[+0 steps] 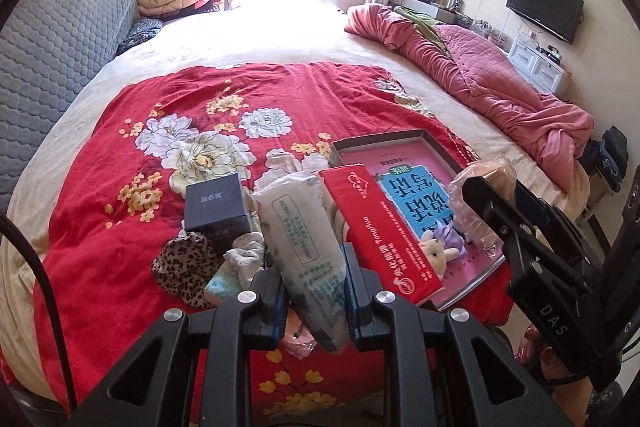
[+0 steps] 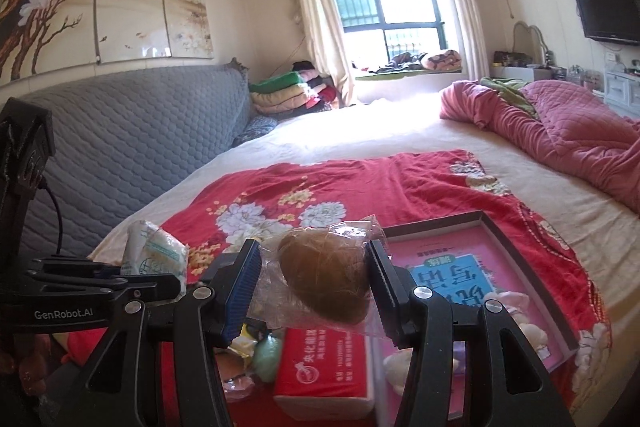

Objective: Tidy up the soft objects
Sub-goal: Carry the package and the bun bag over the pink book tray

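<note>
My left gripper (image 1: pixel 310 269) is shut on a white packet with green print (image 1: pixel 298 227), held upright above the red flowered blanket (image 1: pixel 160 147). The right wrist view shows the same white packet (image 2: pixel 154 251) at the left. My right gripper (image 2: pixel 314 255) is shut on a clear plastic bag holding a brown fuzzy lump (image 2: pixel 324 279), lifted over the bed. In the left wrist view that bag (image 1: pixel 480 179) shows at the right. On the blanket lie a leopard-print cloth (image 1: pixel 184 263), white lace socks (image 1: pixel 244 255) and a small plush bunny (image 1: pixel 436 251).
A red tissue pack (image 1: pixel 376 235) leans on a shallow box (image 1: pixel 420 137) holding a pink book. A dark blue box (image 1: pixel 216 203) stands beside the socks. A pink quilt (image 1: pixel 500 83) is bunched at the right, and a grey padded headboard (image 1: pixel 52 59) runs along the left.
</note>
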